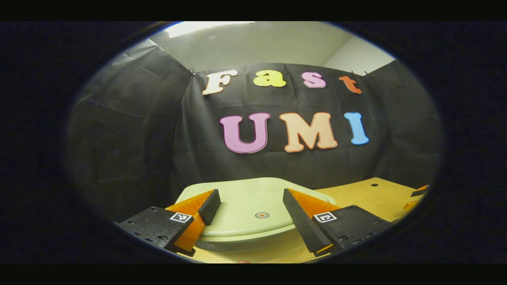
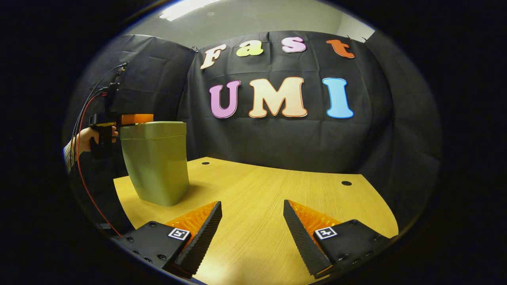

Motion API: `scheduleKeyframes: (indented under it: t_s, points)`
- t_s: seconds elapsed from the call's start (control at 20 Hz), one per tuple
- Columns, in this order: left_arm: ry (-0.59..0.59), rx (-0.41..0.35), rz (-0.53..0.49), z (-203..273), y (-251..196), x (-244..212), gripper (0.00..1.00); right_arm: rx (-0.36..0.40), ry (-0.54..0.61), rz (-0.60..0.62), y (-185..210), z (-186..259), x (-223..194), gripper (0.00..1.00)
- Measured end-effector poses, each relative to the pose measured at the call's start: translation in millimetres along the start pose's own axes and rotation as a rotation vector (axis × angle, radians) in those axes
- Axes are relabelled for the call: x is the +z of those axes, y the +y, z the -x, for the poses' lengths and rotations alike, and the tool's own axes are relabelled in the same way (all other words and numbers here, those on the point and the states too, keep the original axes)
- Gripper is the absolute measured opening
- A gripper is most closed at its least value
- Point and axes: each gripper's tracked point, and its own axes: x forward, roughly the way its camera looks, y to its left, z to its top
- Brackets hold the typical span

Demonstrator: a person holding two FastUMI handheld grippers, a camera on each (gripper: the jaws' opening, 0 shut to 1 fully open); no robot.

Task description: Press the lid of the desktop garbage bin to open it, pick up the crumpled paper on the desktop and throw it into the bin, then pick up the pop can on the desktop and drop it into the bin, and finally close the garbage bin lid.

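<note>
Both fingers of the left claw (image 1: 250, 221) spread above the bin lid (image 1: 253, 202).

A pale wooden table (image 2: 257, 206) with round holes stands before black cloth (image 2: 277, 138).

- A recording booth set up inside an office-like room, not a home.
- Black cloth (image 2: 277, 138) hangs as the booth's wall on three sides of the surface.
- A pale ceiling (image 2: 253, 19) with a strip light (image 2: 186, 8) shows above the cloth.
- The wood-grain surface (image 2: 269, 198) has round cable holes (image 2: 346, 183) near its far edge, like an office desk.
</note>
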Motion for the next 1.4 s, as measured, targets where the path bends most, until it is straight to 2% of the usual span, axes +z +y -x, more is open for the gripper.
scheduleKeyframes:
  t_s: [0.15,0.3,0.35,0.55,0.65,0.8,1.15,1.25,1.3,1.35,1.4]
  points:
    - [-0.001,-0.002,-0.002,-0.3,1.6,1.4,0.95,0.008,0.001,0.01,3.8,-0.3,0.0,0.98]
    - [0.008,-0.017,-0.057,-2.2,2.6,5.0,0.94,0.007,-0.002,0.029,7.7,-0.7,1.8,0.98]
    - [0.012,-0.012,-0.075,-3.3,6.6,8.3,0.96,0.011,-0.008,0.029,10.4,0.0,3.8,0.98]
    - [-0.099,-0.037,-0.066,8.7,3.6,67.1,0.94,0.018,-0.009,0.046,14.6,-2.4,3.3,0.98]
    - [-0.154,-0.098,-0.05,19.7,-13.5,87.8,0.94,0.019,-0.006,0.054,17.2,-3.0,2.6,0.98]
    - [-0.184,-0.209,0.017,33.2,-48.9,85.0,0.94,0.028,-0.003,0.05,22.2,-6.5,2.8,0.98]
    - [-0.161,-0.446,0.124,63.9,-130.3,27.4,0.94,0.089,-0.001,0.096,47.5,-12.8,1.1,0.98]
    - [-0.171,-0.49,0.106,74.6,-147.6,11.6,0.95,0.09,0.005,0.115,50.3,-12.8,-1.9,0.98]
    - [-0.181,-0.506,0.095,78.0,-154.0,1.1,0.99,0.092,0.008,0.119,52.7,-14.8,-3.7,0.98]
    - [-0.188,-0.52,0.088,81.2,-158.1,-6.6,0.99,0.1,0.009,0.119,55.2,-16.9,-3.3,0.98]
    - [-0.188,-0.538,0.081,83.9,-164.3,-18.9,0.94,0.117,0.012,0.12,60.1,-17.4,-4.7,0.98]
